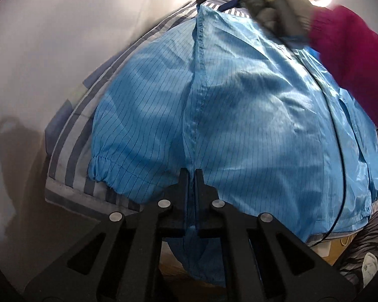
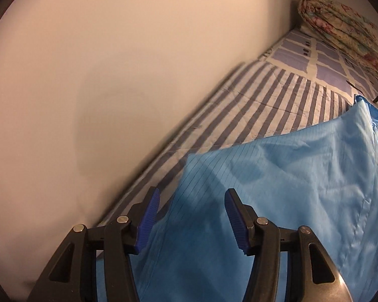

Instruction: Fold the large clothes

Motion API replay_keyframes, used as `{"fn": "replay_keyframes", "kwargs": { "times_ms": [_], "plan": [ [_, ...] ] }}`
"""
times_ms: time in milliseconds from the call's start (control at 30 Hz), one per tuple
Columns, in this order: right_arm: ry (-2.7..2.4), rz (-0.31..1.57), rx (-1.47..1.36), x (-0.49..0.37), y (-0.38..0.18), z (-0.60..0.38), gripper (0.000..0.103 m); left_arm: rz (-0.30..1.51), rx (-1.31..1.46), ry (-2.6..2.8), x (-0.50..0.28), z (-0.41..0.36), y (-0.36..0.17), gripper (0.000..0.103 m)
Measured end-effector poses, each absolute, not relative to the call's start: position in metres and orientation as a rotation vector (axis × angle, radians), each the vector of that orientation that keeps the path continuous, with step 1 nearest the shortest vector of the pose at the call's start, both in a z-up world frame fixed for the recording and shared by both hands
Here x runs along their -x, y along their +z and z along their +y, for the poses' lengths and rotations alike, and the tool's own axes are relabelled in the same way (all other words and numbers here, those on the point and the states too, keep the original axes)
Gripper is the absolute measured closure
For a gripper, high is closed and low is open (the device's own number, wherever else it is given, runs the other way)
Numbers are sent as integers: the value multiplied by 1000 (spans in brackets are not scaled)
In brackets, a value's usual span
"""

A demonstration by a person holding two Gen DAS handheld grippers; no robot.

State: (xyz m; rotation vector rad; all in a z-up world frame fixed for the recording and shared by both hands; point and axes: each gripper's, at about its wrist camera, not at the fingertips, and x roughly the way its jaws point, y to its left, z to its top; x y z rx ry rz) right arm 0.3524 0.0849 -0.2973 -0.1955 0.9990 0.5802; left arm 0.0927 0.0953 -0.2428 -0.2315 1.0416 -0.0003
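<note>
A large light-blue pinstriped garment [image 1: 239, 113] lies spread on a bed with a blue-and-white striped sheet [image 1: 70, 151]. My left gripper [image 1: 192, 173] is shut on the garment's near edge, pinching the fabric along a seam, and a fold of it hangs down between the arms. At the far end a gloved hand [image 1: 277, 2] with a pink sleeve [image 1: 352, 58] holds the other gripper. In the right wrist view my right gripper [image 2: 192, 196] hovers open over the garment [image 2: 289, 171] near its edge, and the blue pads [image 2: 150, 216] touch no cloth.
A pale wall [image 2: 88, 75] runs close along the bed's far side. A rolled floral quilt [image 2: 340, 25] lies at the bed's end on a checked sheet [image 2: 322, 65]. A black cable [image 1: 340, 151] trails across the garment. Patterned dark cloth [image 1: 370, 239] sits at the lower right.
</note>
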Motion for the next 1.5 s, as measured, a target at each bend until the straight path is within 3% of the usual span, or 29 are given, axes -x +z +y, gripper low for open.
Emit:
{"fn": "replay_keyframes", "kwargs": {
  "times_ms": [67, 133, 233, 433, 667, 733, 767, 833, 1100, 1267, 1500],
  "plan": [
    [526, 1043, 212, -367, -310, 90, 89, 1039, 231, -1, -92, 96, -243, 102],
    [505, 1069, 184, -377, -316, 87, 100, 1035, 225, 3, -92, 95, -242, 102],
    [522, 1060, 111, -384, -310, 75, 103, 1017, 178, 38, -89, 94, -235, 103],
    [569, 1023, 124, -385, -296, 83, 103, 938, -33, 229, -85, 99, -208, 103],
    [561, 1009, 130, -396, -300, 110, 102, 965, -161, 371, -101, 100, -219, 102],
    [577, 1011, 116, -400, -303, 112, 94, 976, -175, 401, -105, 98, -223, 95],
    [593, 1012, 104, -402, -303, 112, 79, 989, -179, 417, -106, 100, -225, 93],
    [625, 994, 80, -401, -299, 105, 62, 985, -162, 423, -103, 97, -222, 91],
    [634, 867, 25, -359, -253, 2, 62, 882, -44, 339, -88, 100, -191, 91],
    [538, 907, 41, -354, -285, -58, 63, 923, 122, 151, -103, 93, -203, 91],
    [434, 994, -46, -395, -330, -75, 63, 1039, 89, 171, -112, 94, -235, 91]
  ]
}}
